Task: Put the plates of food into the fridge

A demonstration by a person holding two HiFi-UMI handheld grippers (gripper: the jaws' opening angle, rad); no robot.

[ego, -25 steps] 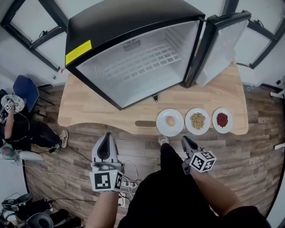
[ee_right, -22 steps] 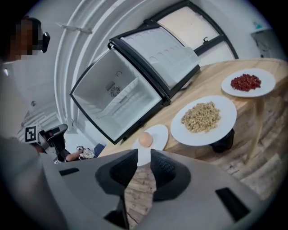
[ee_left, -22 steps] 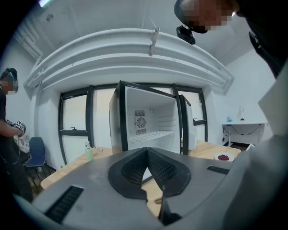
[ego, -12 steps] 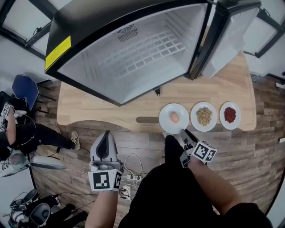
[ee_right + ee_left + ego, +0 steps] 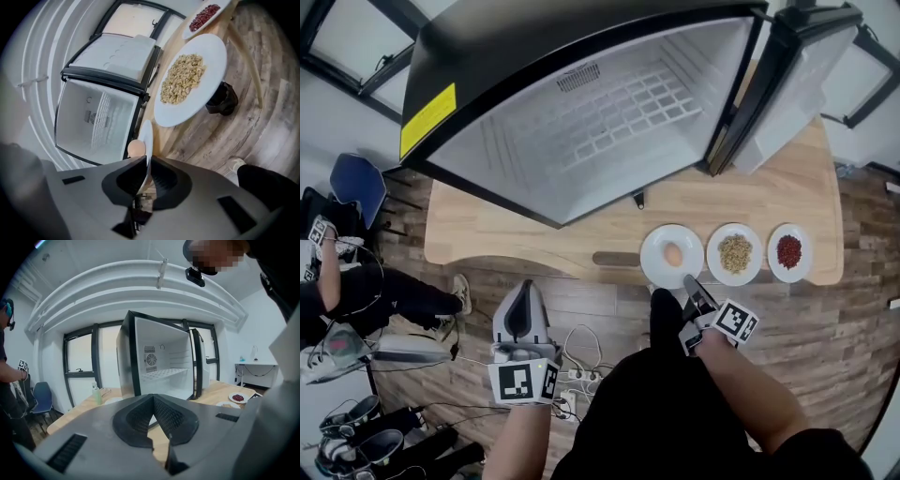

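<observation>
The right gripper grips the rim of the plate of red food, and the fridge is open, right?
Wrong plate: the right gripper, its jaws having just been closing, grips the rim of the egg plate, per the right gripper view. The fridge is open.

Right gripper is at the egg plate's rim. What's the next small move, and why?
Probably lift the egg plate a little off the table, kept level. The right gripper has just been closing its jaws and now pinches the plate's rim, and the fridge stands open. The egg lies loose, so a tilt might roll it off.
</observation>
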